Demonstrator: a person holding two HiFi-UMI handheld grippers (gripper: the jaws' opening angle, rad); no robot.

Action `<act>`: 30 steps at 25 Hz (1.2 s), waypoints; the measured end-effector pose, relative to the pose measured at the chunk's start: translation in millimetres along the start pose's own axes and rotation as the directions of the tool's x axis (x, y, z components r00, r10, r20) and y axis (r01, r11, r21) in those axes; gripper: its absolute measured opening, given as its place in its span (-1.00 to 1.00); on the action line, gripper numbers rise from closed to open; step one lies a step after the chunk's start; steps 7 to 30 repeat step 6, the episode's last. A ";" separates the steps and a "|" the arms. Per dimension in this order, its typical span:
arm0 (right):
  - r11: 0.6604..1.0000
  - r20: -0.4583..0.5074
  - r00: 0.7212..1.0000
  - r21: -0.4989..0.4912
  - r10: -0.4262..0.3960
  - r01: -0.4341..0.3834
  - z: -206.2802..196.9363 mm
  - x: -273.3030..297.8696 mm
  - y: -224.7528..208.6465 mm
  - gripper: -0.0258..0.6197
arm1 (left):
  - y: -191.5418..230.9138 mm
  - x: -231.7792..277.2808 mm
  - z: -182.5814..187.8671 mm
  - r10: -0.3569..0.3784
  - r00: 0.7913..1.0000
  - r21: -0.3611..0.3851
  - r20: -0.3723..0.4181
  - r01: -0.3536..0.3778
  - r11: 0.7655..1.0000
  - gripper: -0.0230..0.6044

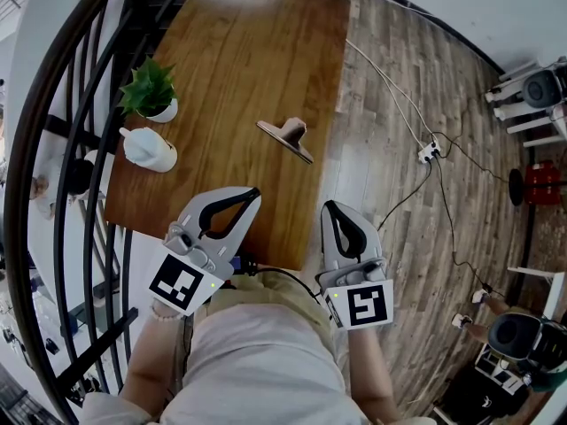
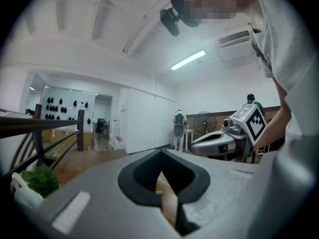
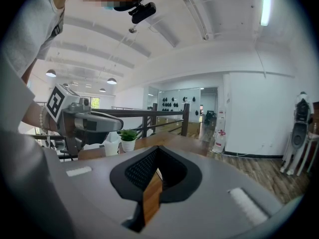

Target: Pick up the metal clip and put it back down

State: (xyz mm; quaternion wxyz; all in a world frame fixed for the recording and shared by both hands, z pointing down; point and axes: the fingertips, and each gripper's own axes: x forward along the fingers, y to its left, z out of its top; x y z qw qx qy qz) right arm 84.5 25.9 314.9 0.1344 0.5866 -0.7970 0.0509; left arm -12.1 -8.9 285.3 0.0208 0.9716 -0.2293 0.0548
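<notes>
No legible text or numbers anywhere

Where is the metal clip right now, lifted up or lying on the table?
Lying on the table. The metal clip rests on the wood, apart from both the left tongs and right tongs.

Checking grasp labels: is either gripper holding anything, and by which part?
Nothing held. Left gripper and right gripper both shut, empty; metal clip lies on the table, apart from both.

Glossy wooden table (image 1: 230,60), dull metal clip (image 1: 288,137), weathered plank floor (image 1: 372,149).
</notes>
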 end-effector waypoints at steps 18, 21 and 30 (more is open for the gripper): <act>1.000 0.004 1.000 -0.015 0.004 -0.004 1.7 -1.0 -0.6 -0.90 | -2.0 2.5 1.1 -0.003 1.000 0.003 -0.002 0.003 1.000 -0.93; 1.000 0.004 1.000 -0.015 0.004 -0.004 1.7 -1.0 -0.6 -0.90 | -2.0 2.5 1.1 -0.003 1.000 0.003 -0.002 0.003 1.000 -0.93; 1.000 0.004 1.000 -0.015 0.004 -0.004 1.7 -1.0 -0.6 -0.90 | -2.0 2.5 1.1 -0.003 1.000 0.003 -0.002 0.003 1.000 -0.93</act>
